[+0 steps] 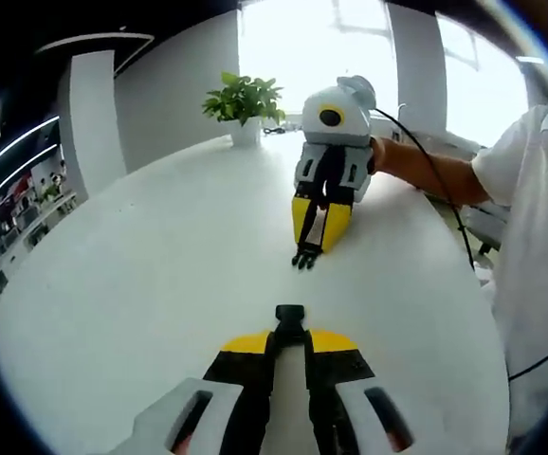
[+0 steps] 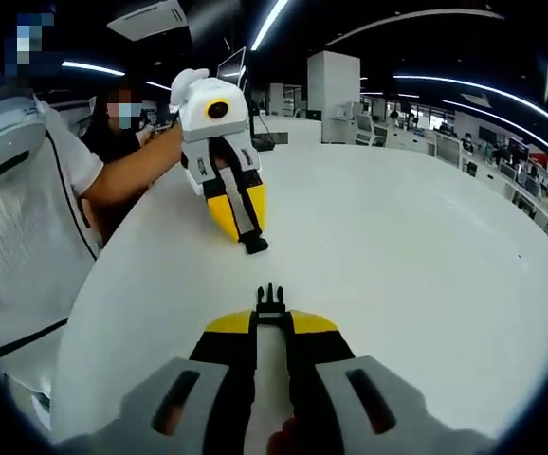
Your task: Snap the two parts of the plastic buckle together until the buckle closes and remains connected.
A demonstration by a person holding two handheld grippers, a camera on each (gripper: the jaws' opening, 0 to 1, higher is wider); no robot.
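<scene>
In the left gripper view, my left gripper (image 1: 290,334) is shut on the black socket half of the buckle (image 1: 290,317), which sticks out past its yellow tips. Facing it a short way off over the white table (image 1: 151,256), my right gripper (image 1: 310,239) is shut on the black pronged half (image 1: 304,255). In the right gripper view, the pronged half (image 2: 270,301) juts from my right gripper (image 2: 270,322), prongs forward. Beyond it, the left gripper (image 2: 247,231) holds the socket half (image 2: 255,245) near the tabletop. The two halves are apart, with bare table between them.
A potted plant (image 1: 244,102) stands at the table's far end. A person in a white shirt (image 1: 539,246) stands along the table edge, and a black cable (image 1: 445,190) trails from the gripper. Office desks (image 2: 426,133) lie beyond the table (image 2: 416,256).
</scene>
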